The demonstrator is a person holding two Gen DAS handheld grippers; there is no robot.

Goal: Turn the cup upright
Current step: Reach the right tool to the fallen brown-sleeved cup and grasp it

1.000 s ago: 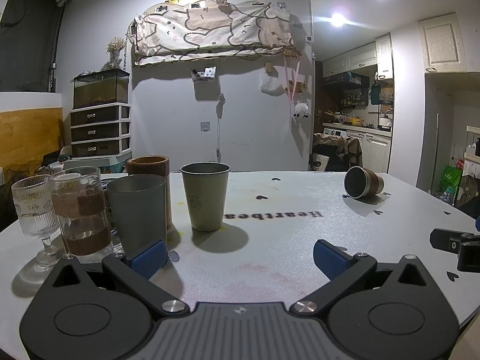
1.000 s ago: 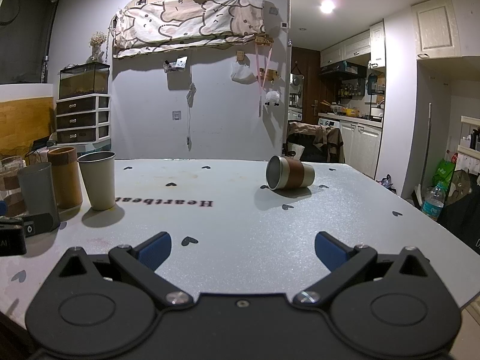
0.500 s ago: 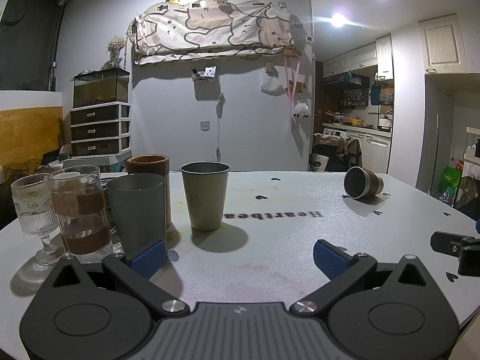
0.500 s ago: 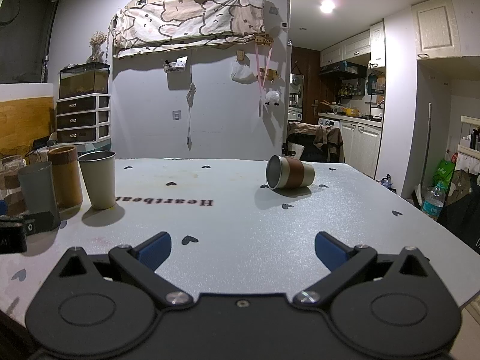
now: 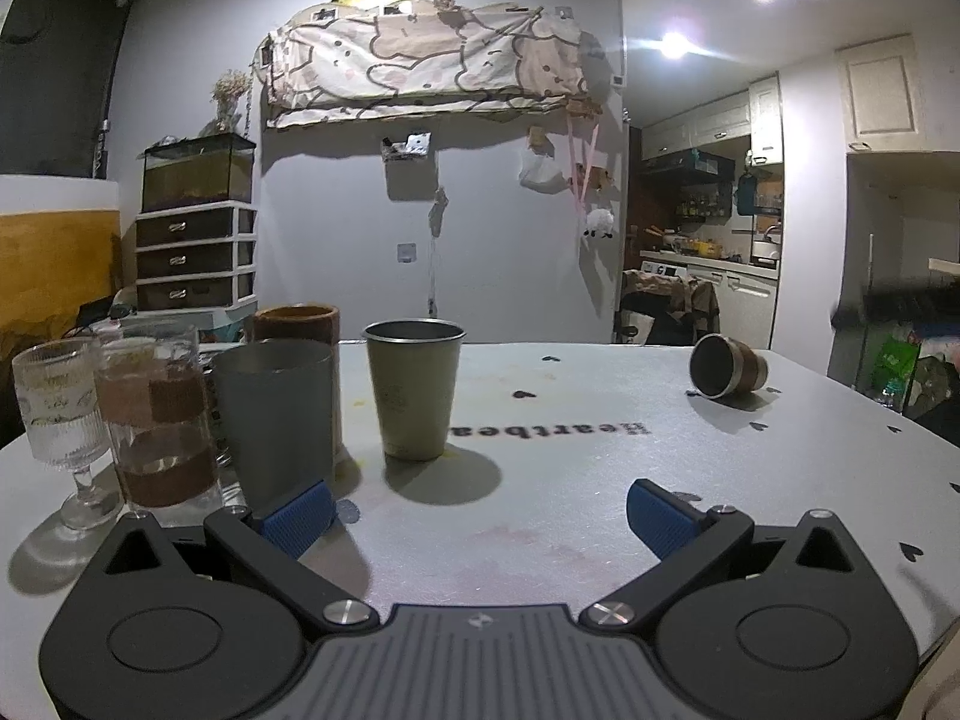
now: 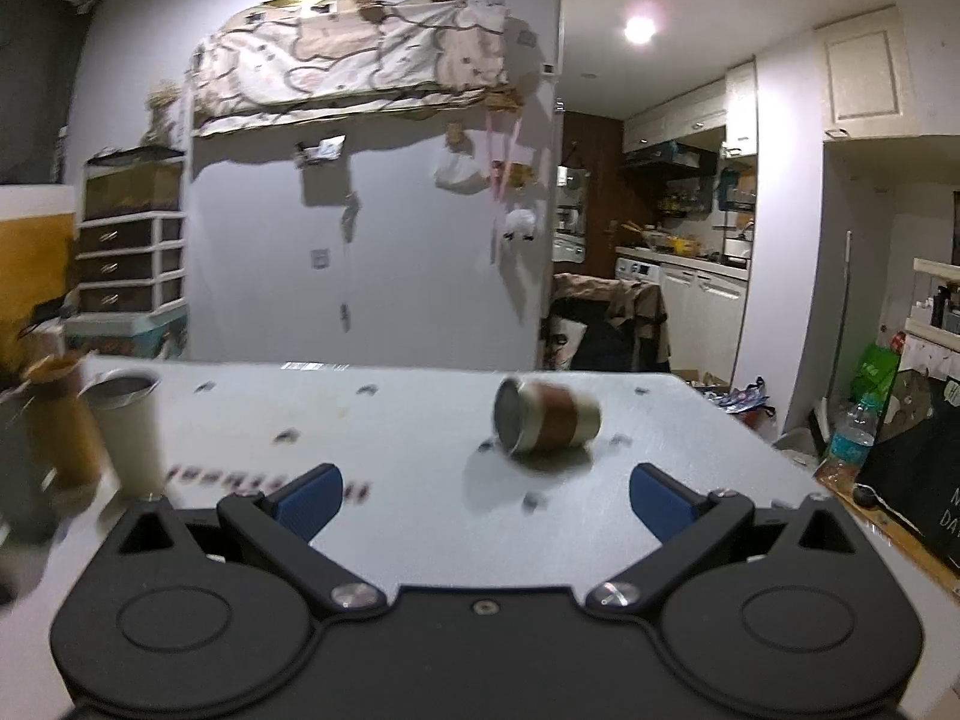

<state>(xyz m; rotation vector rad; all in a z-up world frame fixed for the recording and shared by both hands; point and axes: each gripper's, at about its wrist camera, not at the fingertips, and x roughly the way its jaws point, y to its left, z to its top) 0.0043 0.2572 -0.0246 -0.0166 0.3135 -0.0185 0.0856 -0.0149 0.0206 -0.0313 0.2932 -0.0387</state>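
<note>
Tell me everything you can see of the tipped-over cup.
The tipped cup is a short, tapered metal tumbler with a brown band around its middle. It lies on its side on the white table, mouth facing left in the right wrist view, blurred there. Nothing else touches it; the open right claw is short of it.

The right gripper [image 6: 483, 498] has risen and advanced toward the tipped metal cup [image 6: 546, 417]; its view is now motion-blurred. The cup appears larger and nearer. The right gripper is gone from the left wrist view.
</note>
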